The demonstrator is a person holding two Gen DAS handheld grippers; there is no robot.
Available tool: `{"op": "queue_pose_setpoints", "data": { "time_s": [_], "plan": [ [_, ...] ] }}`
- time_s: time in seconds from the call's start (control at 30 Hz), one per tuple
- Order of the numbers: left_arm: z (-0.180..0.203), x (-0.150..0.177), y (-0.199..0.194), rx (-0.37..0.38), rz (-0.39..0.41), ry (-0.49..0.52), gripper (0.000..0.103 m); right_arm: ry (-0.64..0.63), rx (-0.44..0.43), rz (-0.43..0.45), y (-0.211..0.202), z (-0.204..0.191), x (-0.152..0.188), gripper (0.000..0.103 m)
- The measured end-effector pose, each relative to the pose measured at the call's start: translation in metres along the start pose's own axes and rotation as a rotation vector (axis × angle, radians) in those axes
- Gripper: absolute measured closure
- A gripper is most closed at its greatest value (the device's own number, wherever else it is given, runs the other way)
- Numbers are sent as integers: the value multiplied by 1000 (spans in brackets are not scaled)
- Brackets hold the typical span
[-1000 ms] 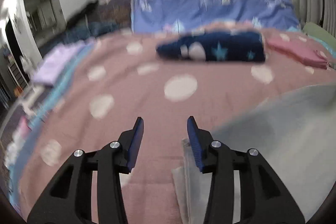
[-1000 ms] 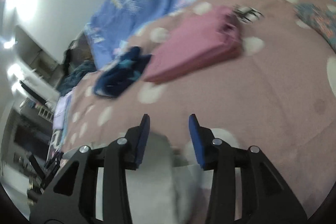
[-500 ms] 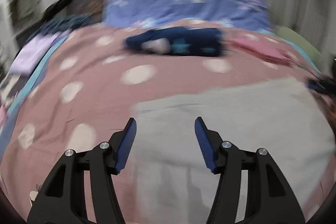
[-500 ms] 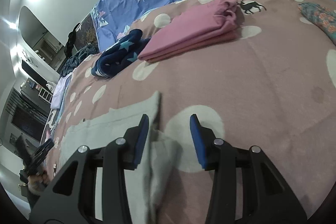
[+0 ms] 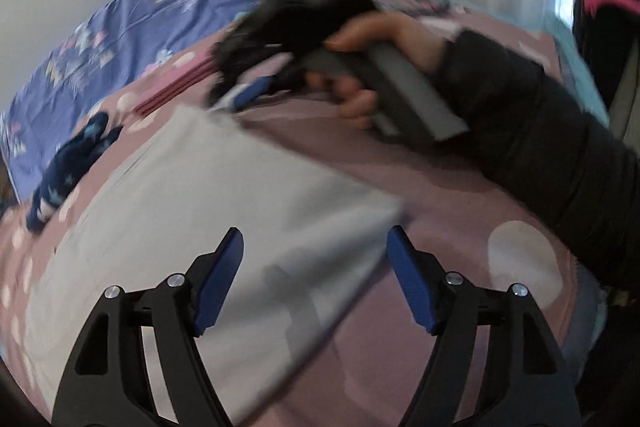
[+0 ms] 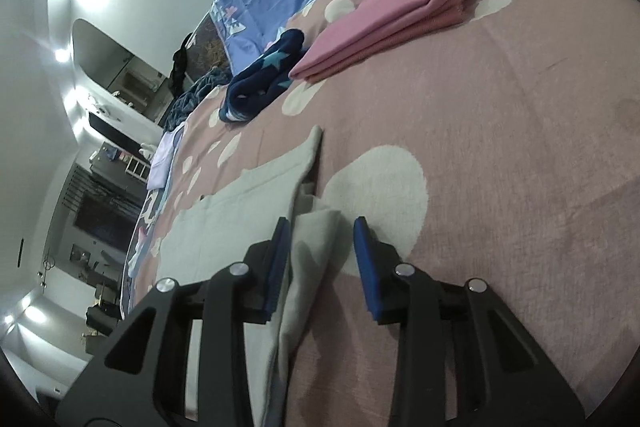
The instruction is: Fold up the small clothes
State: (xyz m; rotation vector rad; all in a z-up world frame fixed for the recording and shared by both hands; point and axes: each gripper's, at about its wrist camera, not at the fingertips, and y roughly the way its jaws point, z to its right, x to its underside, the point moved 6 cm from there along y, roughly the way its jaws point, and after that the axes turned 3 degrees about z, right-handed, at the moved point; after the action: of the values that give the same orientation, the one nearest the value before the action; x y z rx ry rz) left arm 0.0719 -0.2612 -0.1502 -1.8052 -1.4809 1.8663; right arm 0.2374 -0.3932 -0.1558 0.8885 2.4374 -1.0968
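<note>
Hand-held gripper pair, both mine: left [image 5: 314, 275] spread above the grey garment [image 5: 192, 211] lying flat on the bed [image 6: 520, 115], right [image 6: 320, 259] spread astride its bunched edge; pink [image 6: 384, 23] and navy [image 6: 260, 79] pieces already folded, grey unfolded.

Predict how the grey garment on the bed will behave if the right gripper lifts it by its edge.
The grey garment lies flat with a rumpled fold between the open right gripper's fingers, so it probably droops limply. It looks thin, likely light. On the bedspread it may drag rather than slide.
</note>
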Motion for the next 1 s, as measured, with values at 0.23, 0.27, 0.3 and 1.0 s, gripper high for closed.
{"op": "queue_pose_setpoints", "data": {
  "time_s": [0.23,0.27,0.3,1.0],
  "plan": [
    [15,-2,22,-117,-68,70,28,-77,-5,-34,9,-12,7,70],
    [16,-4,23,-126,-72,63,28,-71,-12,-34,9,-12,7,70],
    [17,-6,25,-136,-78,55,28,-64,-20,-35,9,-11,6,70],
    [10,-20,3,-86,-68,-123,99,-66,-46,-66,7,-11,7,84]
  ]
}}
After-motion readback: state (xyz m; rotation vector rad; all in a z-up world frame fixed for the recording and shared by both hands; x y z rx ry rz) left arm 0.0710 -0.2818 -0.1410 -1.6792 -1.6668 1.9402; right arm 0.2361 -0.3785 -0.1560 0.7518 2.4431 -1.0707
